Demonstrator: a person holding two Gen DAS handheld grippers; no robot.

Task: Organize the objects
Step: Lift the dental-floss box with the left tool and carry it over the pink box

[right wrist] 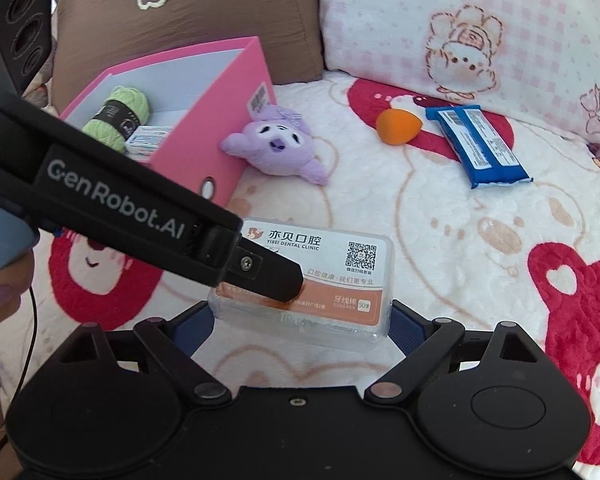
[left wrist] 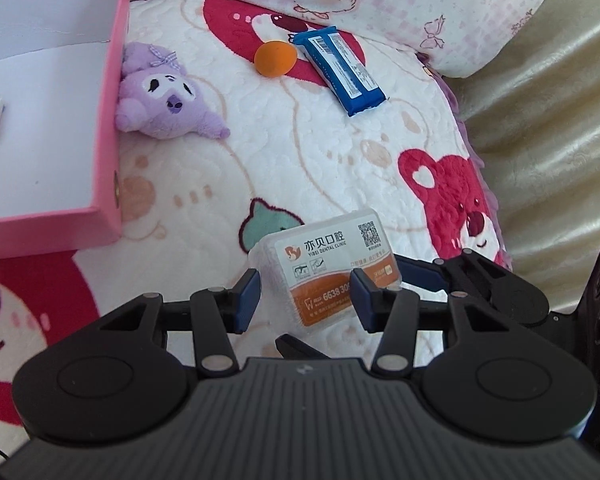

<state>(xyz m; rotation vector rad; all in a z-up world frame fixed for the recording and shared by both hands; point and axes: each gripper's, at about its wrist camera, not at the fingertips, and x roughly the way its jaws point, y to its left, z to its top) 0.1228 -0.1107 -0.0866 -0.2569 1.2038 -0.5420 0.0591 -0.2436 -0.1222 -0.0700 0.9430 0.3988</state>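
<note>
Clear plastic floss box [left wrist: 324, 276] is seen at lower centre of the left wrist view, lying on the blanket [left wrist: 300, 160]. Left gripper [left wrist: 305, 300] is held part open, pads level w/ the box's near half; whether either pad touches cannot be told. Pink box [left wrist: 112, 120] is at upper left, w/ plush [left wrist: 164, 96] just beside its wall. Sponge [left wrist: 275, 58] and blue pack [left wrist: 338, 72] are seen touching at upper centre.

In the right wrist view, floss box [right wrist: 320, 276] is at centre, flanked by the blue pads of the right gripper [right wrist: 302, 326], spread wide at both ends of the box; contact not clear. Left gripper's finger [right wrist: 268, 276] is laid across the label from the left. Pink box [right wrist: 204, 120] at upper left holds yarn [right wrist: 118, 118] and a small carton.

Risk, as judged: w/ both tools on one box, closing together could pinch pads or tilt the box; smooth plastic may slip on lift; soft blanket may let it sink or tip.
</note>
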